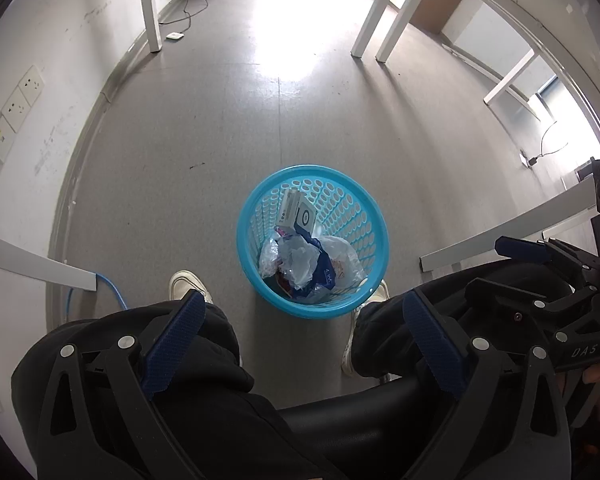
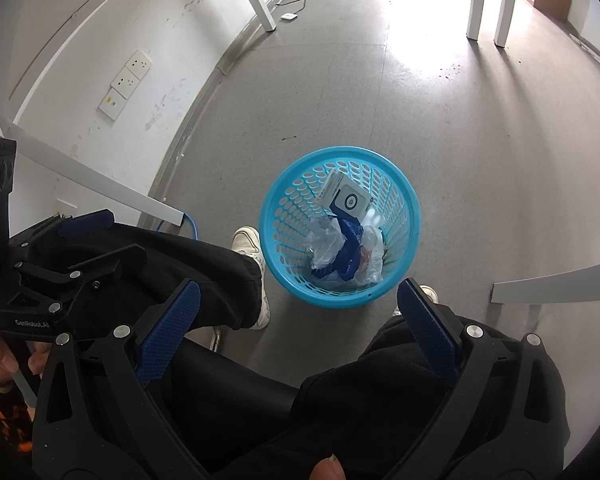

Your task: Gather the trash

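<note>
- Trash sits in a round sky-blue perforated plastic basket (image 1: 312, 240) on the grey floor, ahead of and below both sets of jaws, centred between the blue pads in each wrist view.
- Contents: a white printed cardboard box (image 1: 298, 212) leaning on the far inner wall, crumpled clear plastic film (image 1: 290, 258), a dark blue wrapper (image 1: 325, 270), and a white plastic bag (image 1: 342, 262) on the near side.
- Left gripper (image 1: 300, 340): jaws spread wide, nothing between the ribbed blue pads (image 1: 176, 344); it hovers over the seated person's black-trousered knees (image 1: 204, 360), well short of the basket.
- Right gripper (image 2: 298, 328): jaws likewise wide apart and empty, held above the lap, basket just beyond the pad tips.
- Each gripper shows at the edge of the other's view, side by side and apart.
- White shoes (image 1: 188, 286) flank the basket's near rim.
- No loose litter shows on the floor around the basket; a small white flat object (image 1: 175, 36) lies far ahead by a table leg (image 1: 150, 8), and I cannot tell what it is.
- Judgement on step: either the gathering is done or a pause between pieces; both grippers look idle.
- Next move, if anything remains: find a stray item outside these views, close one gripper on it, carry it over the rim and release it. If not, draw the grippers back.
- Risk: the leaning box could tip if the basket is bumped.
</note>
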Demonstrator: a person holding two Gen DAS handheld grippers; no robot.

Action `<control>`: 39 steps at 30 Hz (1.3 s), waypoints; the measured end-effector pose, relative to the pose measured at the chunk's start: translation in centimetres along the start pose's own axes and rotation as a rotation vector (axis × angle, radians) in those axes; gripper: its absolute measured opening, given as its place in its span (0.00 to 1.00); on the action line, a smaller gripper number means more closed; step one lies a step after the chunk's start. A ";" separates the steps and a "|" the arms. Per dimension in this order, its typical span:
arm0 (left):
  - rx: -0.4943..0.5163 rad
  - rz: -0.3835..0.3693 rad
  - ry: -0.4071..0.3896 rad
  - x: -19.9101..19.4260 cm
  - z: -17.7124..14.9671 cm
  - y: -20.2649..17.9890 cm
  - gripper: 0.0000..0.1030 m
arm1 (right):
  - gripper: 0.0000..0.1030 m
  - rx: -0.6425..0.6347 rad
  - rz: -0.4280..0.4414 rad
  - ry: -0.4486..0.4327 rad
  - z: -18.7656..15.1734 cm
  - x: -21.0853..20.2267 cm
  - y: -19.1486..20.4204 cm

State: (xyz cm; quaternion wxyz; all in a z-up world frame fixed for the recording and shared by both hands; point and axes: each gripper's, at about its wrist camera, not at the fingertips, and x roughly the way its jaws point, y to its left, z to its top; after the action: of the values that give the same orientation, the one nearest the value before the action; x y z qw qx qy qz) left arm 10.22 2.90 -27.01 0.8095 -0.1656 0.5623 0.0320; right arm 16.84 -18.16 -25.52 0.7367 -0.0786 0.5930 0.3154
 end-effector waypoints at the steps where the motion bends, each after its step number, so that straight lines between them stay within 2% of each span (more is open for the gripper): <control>1: 0.003 0.000 0.002 0.0 0.0 0.0 0.94 | 0.92 0.001 0.000 0.000 0.0 0.0 -0.1; 39: 0.011 -0.006 0.014 0.2 0.0 -0.2 0.94 | 0.92 0.007 -0.008 0.015 0.1 0.5 -0.7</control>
State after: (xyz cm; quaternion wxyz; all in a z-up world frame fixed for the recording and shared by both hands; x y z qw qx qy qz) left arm 10.33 2.71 -27.20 0.8065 -0.1630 0.5677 0.0256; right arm 17.39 -18.44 -26.15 0.7337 -0.0809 0.5993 0.3098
